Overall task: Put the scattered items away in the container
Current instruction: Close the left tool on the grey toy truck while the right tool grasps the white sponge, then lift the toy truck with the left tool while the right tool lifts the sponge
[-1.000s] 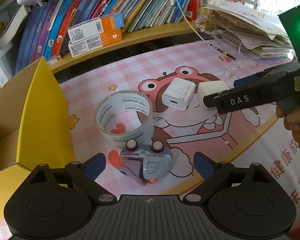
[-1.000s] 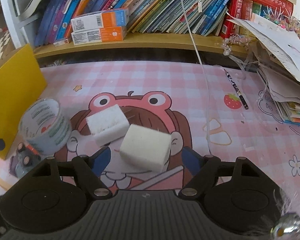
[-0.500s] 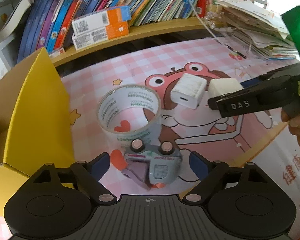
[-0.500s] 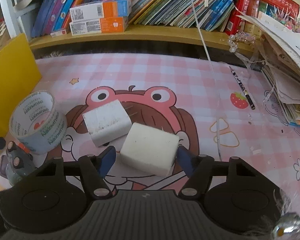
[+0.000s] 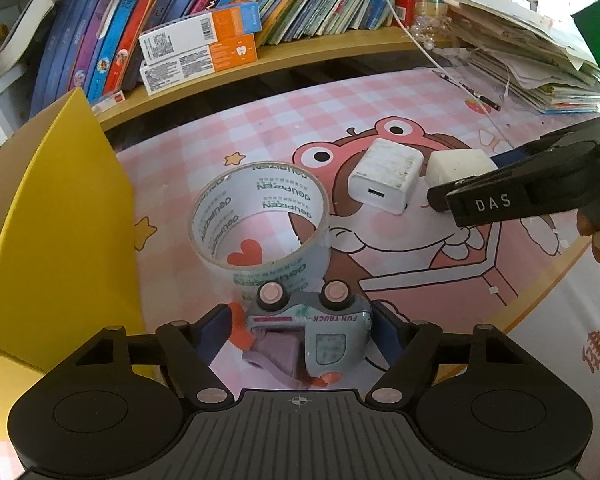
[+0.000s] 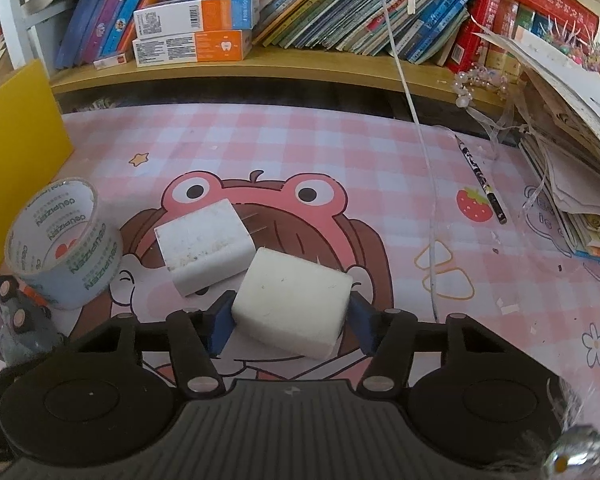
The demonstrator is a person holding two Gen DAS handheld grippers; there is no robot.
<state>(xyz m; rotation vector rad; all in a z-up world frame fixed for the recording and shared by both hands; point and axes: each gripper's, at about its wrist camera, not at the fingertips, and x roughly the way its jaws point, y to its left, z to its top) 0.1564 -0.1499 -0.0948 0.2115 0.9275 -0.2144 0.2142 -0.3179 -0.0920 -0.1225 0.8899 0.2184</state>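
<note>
My left gripper [image 5: 306, 332] has closed its blue pads on an overturned grey toy truck [image 5: 312, 330] lying on the pink mat. A clear tape roll [image 5: 260, 220] stands just beyond it. My right gripper [image 6: 290, 316] is shut on a cream sponge block [image 6: 292, 300]; it shows from the side in the left wrist view [image 5: 460, 196] with the block [image 5: 458, 166]. A white charger cube [image 6: 204, 246] lies next to the block, also in the left wrist view [image 5: 386, 176]. The yellow cardboard box [image 5: 56, 216] stands at the left.
A wooden shelf [image 6: 280, 66] with books and orange-white cartons [image 6: 192, 32] runs along the back. A stack of papers [image 6: 572, 160] sits at the right. A pencil [image 6: 480, 178] and a white cable [image 6: 424, 160] lie on the mat.
Both grippers have moved forward and closed: the left one around the toy truck, the right one around the sponge block. The objects on the mat have not moved.
</note>
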